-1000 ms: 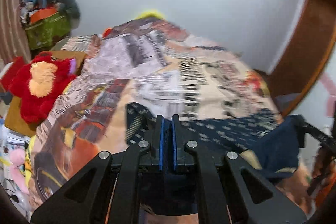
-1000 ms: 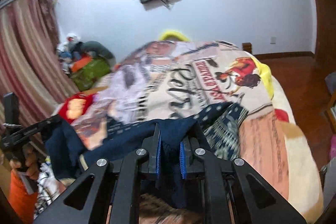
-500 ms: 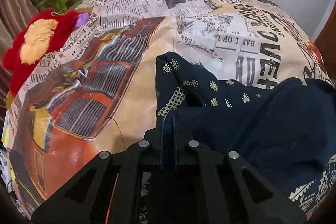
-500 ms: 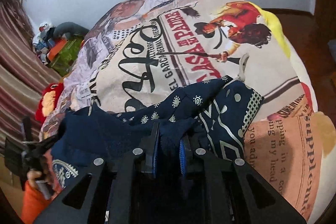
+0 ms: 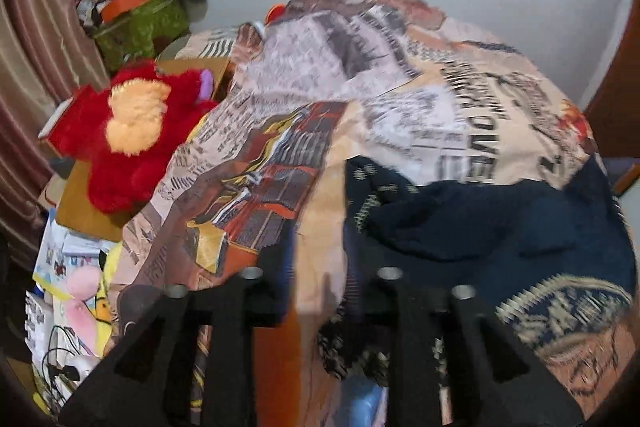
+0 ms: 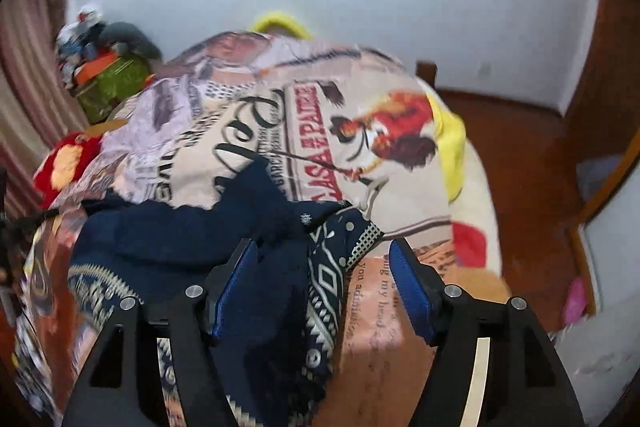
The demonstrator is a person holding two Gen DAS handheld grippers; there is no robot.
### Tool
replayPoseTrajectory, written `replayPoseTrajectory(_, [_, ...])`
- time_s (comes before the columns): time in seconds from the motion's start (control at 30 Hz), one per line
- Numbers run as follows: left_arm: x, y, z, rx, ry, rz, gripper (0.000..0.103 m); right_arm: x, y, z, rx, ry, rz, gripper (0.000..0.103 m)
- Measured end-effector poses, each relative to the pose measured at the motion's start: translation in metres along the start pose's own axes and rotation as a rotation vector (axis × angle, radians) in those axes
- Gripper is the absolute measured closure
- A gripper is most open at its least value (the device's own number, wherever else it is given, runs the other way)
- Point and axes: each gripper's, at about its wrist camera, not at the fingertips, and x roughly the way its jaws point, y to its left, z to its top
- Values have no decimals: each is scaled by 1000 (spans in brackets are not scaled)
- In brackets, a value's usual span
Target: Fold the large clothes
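Note:
A dark navy patterned garment [image 5: 500, 223] lies bunched on a bed covered by a newspaper-print bedspread [image 5: 400, 99]. My left gripper [image 5: 318, 267] is open and empty at the garment's left edge, above the bedspread. In the right wrist view the garment [image 6: 192, 235] lies in a heap with its patterned hem toward me. My right gripper [image 6: 324, 279] is open, with its blue pads [image 6: 236, 287] spread wide over the garment's near right part. Nothing is held.
A red plush toy [image 5: 128, 131] lies on a cardboard box left of the bed. A green box with piled clutter [image 5: 136, 23] stands in the far left corner by striped curtains. Wooden floor [image 6: 520, 155] and a wooden frame lie to the right. A screen hangs on the wall.
Both grippers have opened and let go of the garment, which now lies on the bed. Both cameras have tilted up and pulled back a little.

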Motion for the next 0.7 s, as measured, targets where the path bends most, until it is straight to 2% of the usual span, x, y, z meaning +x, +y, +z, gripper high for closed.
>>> replayPoseTrajectory(0.03, [-9,-6,-3,5,-11,-23,47,-8,5,-1,-20,-16,1,28])
replayPoseTrajectory(0.1, [-19,-18,-6,17,-14,-64,38,-18,17,-5,-52,-41,7,22])
replayPoseTrajectory(0.2, [-19,-43,-15,73,26,-118,35,-24,38,-10,-101,-53,32,20])
replayPoseTrajectory(0.33, [-3,-77,-30,170,73,-122,35,-9,66,-20,-144,-23,61,15])
replayPoseTrajectory(0.47, [29,-101,-45,196,147,-145,35,18,96,-30,-203,31,82,15])
replayPoseTrajectory(0.57, [52,-113,-54,223,175,-133,35,48,116,-40,-267,93,74,15])
replayPoseTrajectory(0.7, [51,-106,-53,229,174,-174,35,79,127,-58,-335,190,54,15])
